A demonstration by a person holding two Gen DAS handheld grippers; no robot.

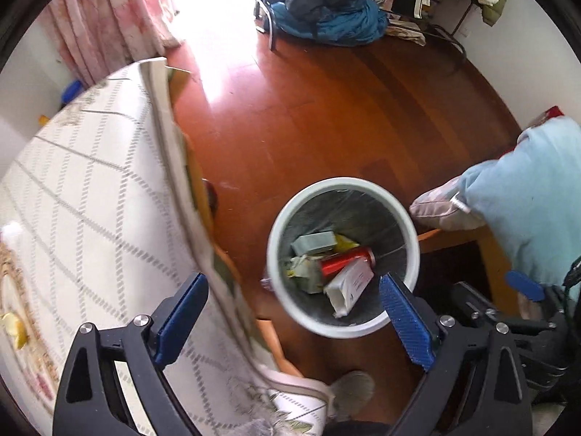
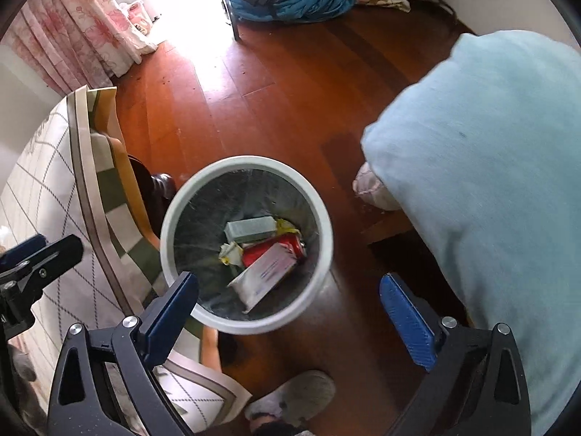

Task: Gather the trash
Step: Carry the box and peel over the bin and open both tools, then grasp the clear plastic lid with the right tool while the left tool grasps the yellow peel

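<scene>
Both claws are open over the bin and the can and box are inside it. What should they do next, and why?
Probably lift both away and look for more trash. The left gripper and right gripper stand open with nothing between their fingers, and the red can and white box already lie inside the white bin. On the table beside it, something yellow may be next.

Below me a round white bin (image 1: 343, 265) with a dark liner stands upright on the floor. Inside, a red can (image 1: 346, 261) lies on its side, a white carton (image 1: 348, 283) at its 6 o'clock, a grey-green box (image 1: 314, 241) at 11 o'clock.
</scene>
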